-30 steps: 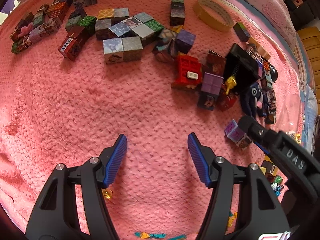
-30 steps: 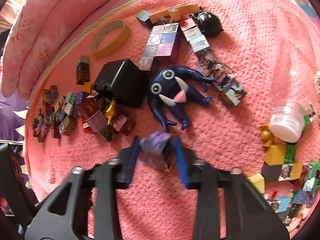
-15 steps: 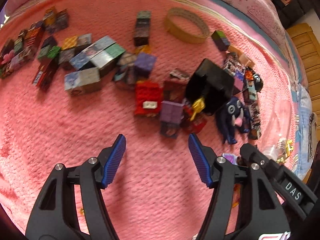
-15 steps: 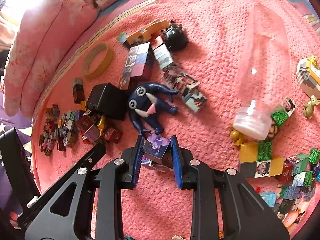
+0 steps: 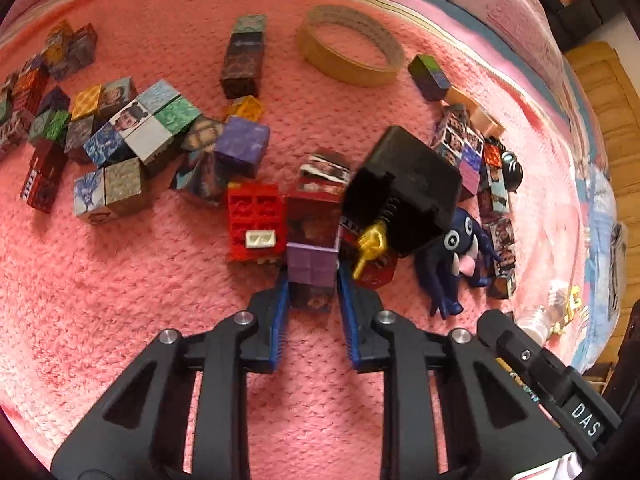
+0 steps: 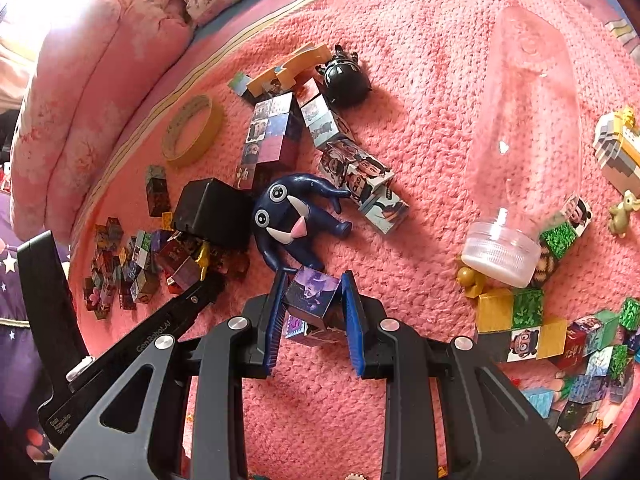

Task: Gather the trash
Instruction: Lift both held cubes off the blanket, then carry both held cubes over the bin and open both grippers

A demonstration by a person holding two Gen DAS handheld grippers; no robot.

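Observation:
Picture cubes and toys lie scattered over a pink knitted blanket [image 5: 120, 300]. My left gripper [image 5: 313, 286] is shut on a purple-topped cube [image 5: 312, 266] at the near edge of a pile, beside a red brick [image 5: 254, 220] and a gold toy hand [image 5: 370, 244]. In the right wrist view, my right gripper [image 6: 314, 282] is shut on another purple picture cube [image 6: 312, 296], held just in front of a dark blue monster toy [image 6: 288, 216]. The left gripper's tip [image 6: 206, 282] shows there at the pile's edge.
A black box [image 5: 404, 188] leans on the pile, with a tape ring [image 5: 350, 50] beyond. A clear plastic bottle [image 6: 520, 140] lies to the right, with more cubes [image 6: 520, 312] near its cap. A pink quilt [image 6: 92, 92] borders the blanket at the left.
My left gripper moved forward to the pile and closed on the purple-topped cube. My right gripper closed on its purple cube and keeps hold of it.

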